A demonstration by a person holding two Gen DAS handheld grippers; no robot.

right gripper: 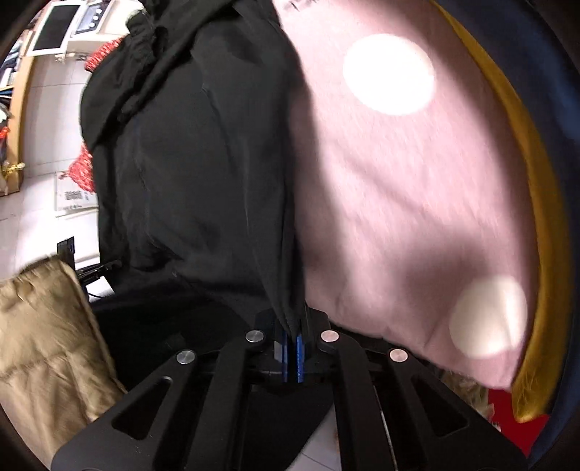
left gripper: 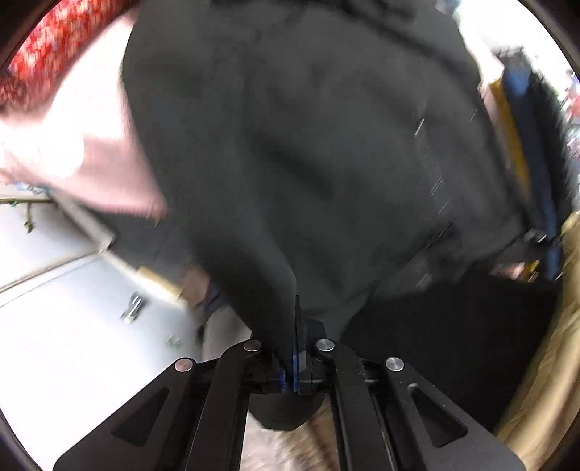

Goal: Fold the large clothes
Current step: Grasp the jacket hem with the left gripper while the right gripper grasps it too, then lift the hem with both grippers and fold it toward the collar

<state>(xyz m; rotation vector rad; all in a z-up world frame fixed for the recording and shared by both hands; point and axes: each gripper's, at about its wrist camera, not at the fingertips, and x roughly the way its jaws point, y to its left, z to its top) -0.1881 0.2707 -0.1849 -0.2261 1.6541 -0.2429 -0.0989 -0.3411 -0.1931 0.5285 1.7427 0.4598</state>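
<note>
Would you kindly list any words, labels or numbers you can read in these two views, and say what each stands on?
None can be read.
White sheet on the floor, left of the black garment: dark print, perhaps a code block, too small and blurred to read.
Pink cloth: only plain white dots, no lettering.
Left wrist view: blurred, no text visible.

A pale tiled floor (left gripper: 54,326) fills the lower left of the left wrist view, small scraps lying on it; a red patterned cloth (left gripper: 54,54) curves across the upper left corner; a pink cover with white dots (right gripper: 417,199) spreads over the right half of the right wrist view, bordered by a mustard-yellow edge (right gripper: 543,235); a tan quilted fabric (right gripper: 43,326) sits at lower left; a white appliance (right gripper: 61,29) stands at the top left corner; daylight is bright and washed-out.
</note>
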